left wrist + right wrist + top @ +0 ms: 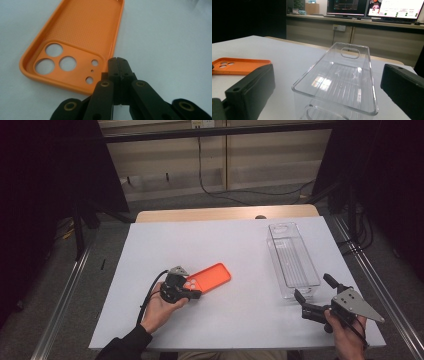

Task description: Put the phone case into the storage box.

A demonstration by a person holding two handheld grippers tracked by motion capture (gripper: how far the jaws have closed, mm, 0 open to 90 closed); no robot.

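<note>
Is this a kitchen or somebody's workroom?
Probably a lab or workroom, not a kitchen: lit computer monitors on a long counter, loose cables on the floor, and a metal frame around the white table.

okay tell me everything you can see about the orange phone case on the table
The orange phone case is a matte, rubbery-looking shell lying flat on the white table, open side up, so its finely dotted inner face shows. A raised lip runs round its edge. The camera end has three large round holes and three smaller ones. It is empty and sits left of centre, angled across the table. The left gripper is shut on the lip at the corner by the camera holes. The clear plastic bin stands well apart on the right.
</note>
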